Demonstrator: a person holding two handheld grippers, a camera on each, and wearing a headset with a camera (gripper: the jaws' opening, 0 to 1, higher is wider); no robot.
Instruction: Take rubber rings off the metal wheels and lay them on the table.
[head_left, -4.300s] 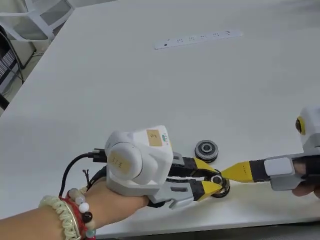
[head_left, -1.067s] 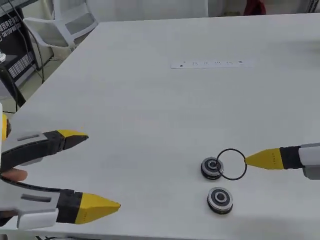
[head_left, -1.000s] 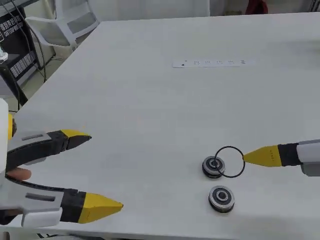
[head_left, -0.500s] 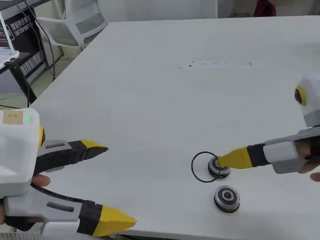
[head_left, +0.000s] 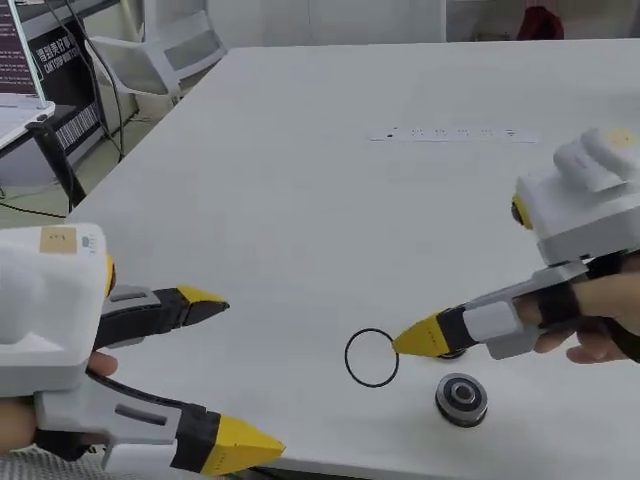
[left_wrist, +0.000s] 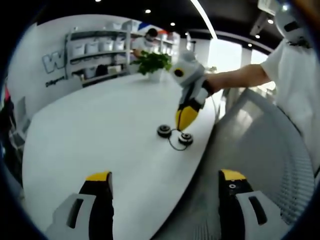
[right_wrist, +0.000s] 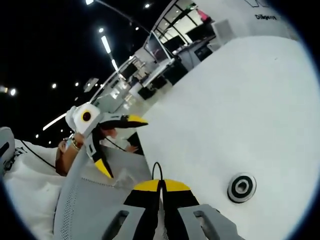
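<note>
- Clearly right gripper (head_left: 402, 343) had jaws pinched together on ring (head_left: 371, 357), loop poking past tips, low by table (head_left: 300, 200) near edge; whether ring touched table, couldn't tell.
- One wheel (head_left: 461, 397) sat just beside that gripper; second wheel (head_left: 452, 353) mostly hidden behind its jaws.
- Also left gripper (head_left: 255, 378) was spread wide, holding nothing, well apart.

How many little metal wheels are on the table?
2. One wheel sits near the table's front edge; the other wheel is just behind it, partly hidden in the head view by the right gripper. The rubber ring beside them isn't a wheel.
</note>
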